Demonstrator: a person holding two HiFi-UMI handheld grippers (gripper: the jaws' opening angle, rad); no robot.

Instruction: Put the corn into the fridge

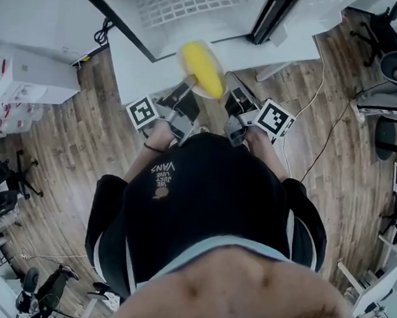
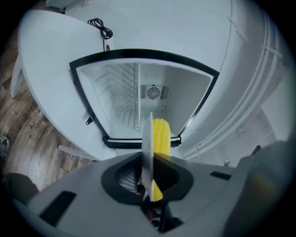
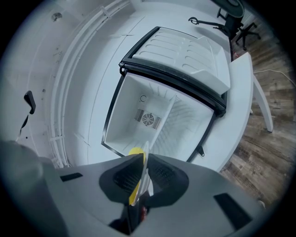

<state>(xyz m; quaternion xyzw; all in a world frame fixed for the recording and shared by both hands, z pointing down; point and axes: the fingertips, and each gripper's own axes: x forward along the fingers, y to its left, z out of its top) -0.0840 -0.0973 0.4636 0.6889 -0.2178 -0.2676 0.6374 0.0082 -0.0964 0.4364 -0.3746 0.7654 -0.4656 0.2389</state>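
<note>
A person stands at a white table (image 1: 133, 72) on a wooden floor (image 1: 67, 142), with a gripper in each hand; on the table's far part sits a small white fridge (image 1: 129, 5) with its door (image 3: 185, 51) swung open to the right; a wire shelf and a round fan vent (image 2: 153, 92) show inside it; a black cable (image 2: 101, 28) lies coiled on the table to the fridge's left. The corn (image 1: 202, 68), a yellow cob, lies on a thin white plate (image 2: 147, 139) held level between the two grippers, just in front of the fridge's open mouth and not yet inside it. The left gripper (image 2: 147, 171) is clamped narrow on the plate's left rim, with the cob just beyond its jaws; the right gripper (image 3: 142, 178) is clamped narrow on the plate's right rim in the same way; both point level toward the fridge's interior. Office chairs (image 1: 395, 41) stand on the floor far to the right.
</note>
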